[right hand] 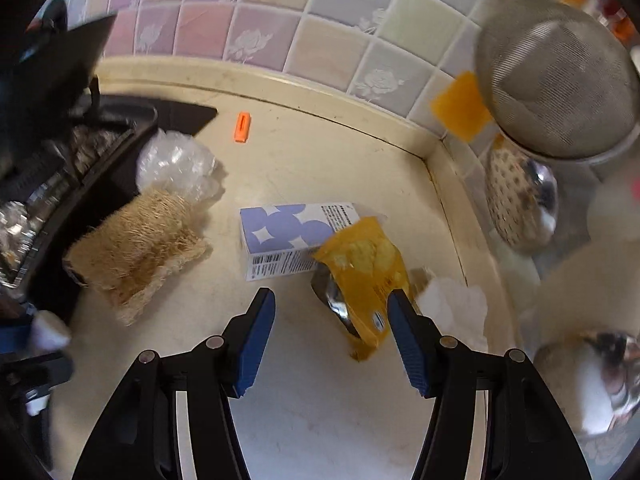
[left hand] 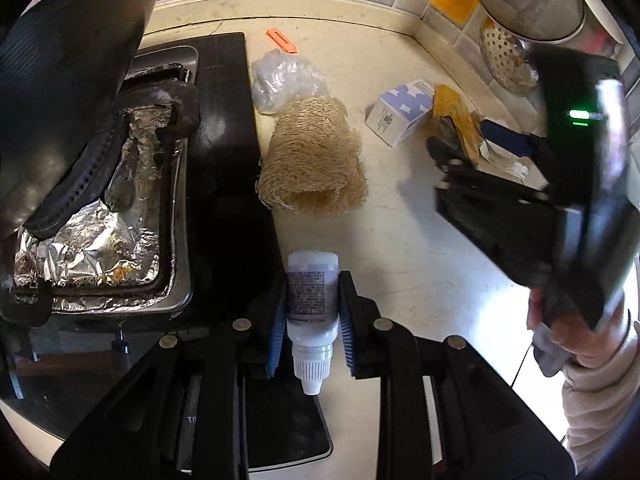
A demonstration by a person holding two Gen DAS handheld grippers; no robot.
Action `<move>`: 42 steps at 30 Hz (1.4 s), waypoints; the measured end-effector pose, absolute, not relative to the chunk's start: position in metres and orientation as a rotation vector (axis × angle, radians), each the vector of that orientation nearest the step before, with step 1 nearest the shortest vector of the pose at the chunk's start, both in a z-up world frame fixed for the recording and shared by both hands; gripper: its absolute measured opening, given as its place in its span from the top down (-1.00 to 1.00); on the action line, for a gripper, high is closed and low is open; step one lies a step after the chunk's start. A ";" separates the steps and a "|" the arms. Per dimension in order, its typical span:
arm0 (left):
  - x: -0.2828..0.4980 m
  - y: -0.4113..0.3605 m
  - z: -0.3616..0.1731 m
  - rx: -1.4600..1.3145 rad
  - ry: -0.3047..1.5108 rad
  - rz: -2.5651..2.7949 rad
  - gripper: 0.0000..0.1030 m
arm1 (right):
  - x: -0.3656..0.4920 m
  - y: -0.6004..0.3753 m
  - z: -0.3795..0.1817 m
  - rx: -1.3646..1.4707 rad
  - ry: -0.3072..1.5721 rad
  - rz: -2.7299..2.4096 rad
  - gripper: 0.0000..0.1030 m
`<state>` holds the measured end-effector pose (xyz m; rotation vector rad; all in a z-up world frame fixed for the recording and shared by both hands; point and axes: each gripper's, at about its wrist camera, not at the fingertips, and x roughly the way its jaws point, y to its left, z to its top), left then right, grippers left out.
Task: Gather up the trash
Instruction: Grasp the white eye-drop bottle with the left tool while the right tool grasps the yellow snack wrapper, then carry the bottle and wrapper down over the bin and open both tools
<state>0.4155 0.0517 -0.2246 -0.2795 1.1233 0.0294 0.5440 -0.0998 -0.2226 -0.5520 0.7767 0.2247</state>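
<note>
My left gripper (left hand: 312, 312) is shut on a small white dropper bottle (left hand: 311, 300), its cap pointing back toward the camera, held above the cream counter (left hand: 400, 248). My right gripper (right hand: 332, 328) is open just above the counter (right hand: 320, 420), its right finger beside a yellow snack wrapper (right hand: 366, 276). The wrapper lies against a purple-and-white carton (right hand: 288, 240) and next to a crumpled white tissue (right hand: 454, 304). The right gripper also shows in the left wrist view (left hand: 472, 148), over the wrapper (left hand: 456, 116) and carton (left hand: 400, 112). A crumpled clear plastic bag (left hand: 280, 80) lies near the stove.
A loofah scrubber (left hand: 316, 160) lies mid-counter, and an orange clip (left hand: 282, 41) near the back wall. A foil-lined gas stove (left hand: 120, 200) is on the left. A mesh strainer (right hand: 556, 84) and a perforated colander (right hand: 520, 200) sit in the right corner by the tiled wall.
</note>
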 end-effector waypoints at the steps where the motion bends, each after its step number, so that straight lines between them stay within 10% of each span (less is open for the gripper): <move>1: 0.415 0.053 -0.223 -0.284 1.123 0.029 0.59 | 0.548 -0.096 -0.228 -0.572 0.777 0.208 -0.15; 8: 0.416 0.057 -0.218 -0.307 1.117 0.026 0.59 | 0.571 -0.094 -0.247 -0.616 0.780 0.172 -0.10; 12: 0.416 0.056 -0.214 -0.308 1.110 0.022 0.59 | 0.583 -0.106 -0.249 -0.549 0.820 0.153 0.73; 16: 0.413 0.056 -0.208 -0.294 1.098 0.019 0.59 | 0.584 -0.118 -0.246 -0.487 0.841 0.160 0.96; 42: 0.250 0.035 -0.129 -0.147 1.018 -0.203 0.59 | 0.284 -0.139 -0.108 -0.233 0.720 0.201 0.99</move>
